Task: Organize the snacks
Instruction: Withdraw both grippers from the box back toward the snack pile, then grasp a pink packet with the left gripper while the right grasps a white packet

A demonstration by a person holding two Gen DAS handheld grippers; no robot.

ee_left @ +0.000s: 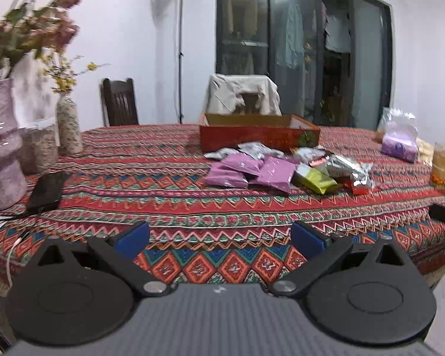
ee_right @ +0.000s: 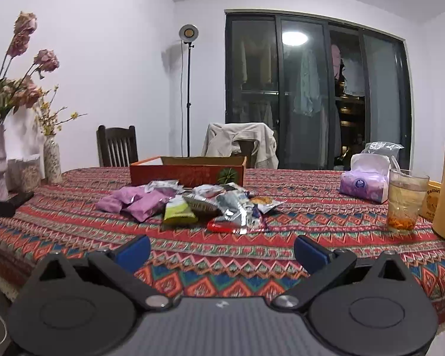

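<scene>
Hovering over the near edge of the patterned tablecloth (ee_left: pixel 169 195), my left gripper (ee_left: pixel 219 237) and right gripper (ee_right: pixel 221 250) both stand spread wide, holding nothing. The snack packets (ee_right: pixel 190 204) lie heaped mid-table, well apart from either tool, touching the front of an orange box (ee_right: pixel 187 172). A tissue pack (ee_right: pixel 365 185) and glass (ee_right: pixel 405 200) sit to the right.

Tablecloth (ee_right: pixel 296 207) red with blue/green/orange zigzag and diamond bands, box (ee_right: pixel 187 173) orange-red, packets (ee_right: pixel 139 201) purple, one packet (ee_right: pixel 178 212) lime green, pads (ee_right: pixel 133 250) blue, tissue pack (ee_right: pixel 363 185) lilac.
</scene>
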